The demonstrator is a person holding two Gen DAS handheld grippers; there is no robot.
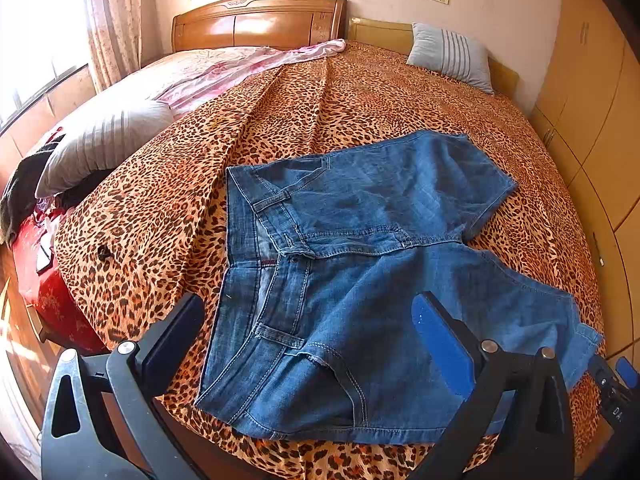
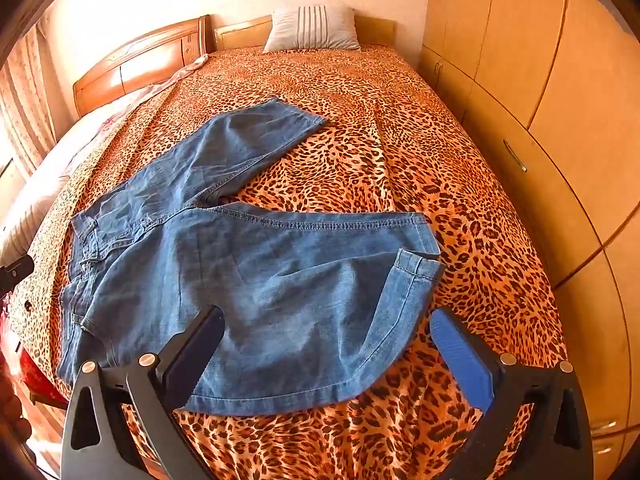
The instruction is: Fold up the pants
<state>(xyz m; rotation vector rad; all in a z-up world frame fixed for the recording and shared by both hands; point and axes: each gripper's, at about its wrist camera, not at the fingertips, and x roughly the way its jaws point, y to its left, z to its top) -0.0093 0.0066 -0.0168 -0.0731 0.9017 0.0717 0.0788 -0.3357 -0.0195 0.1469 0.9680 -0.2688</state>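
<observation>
Your left gripper has its jaws spread wide, pinching nothing; the waistband end of the blue denim pants lies flat between and just ahead of them. Your right gripper also holds its jaws spread and empty, with the nearer leg's hem between them and the cuff turned up just ahead of the right jaw. The pants lie unfolded on the leopard-print bedspread, the farther leg angled away beyond both jaws.
</observation>
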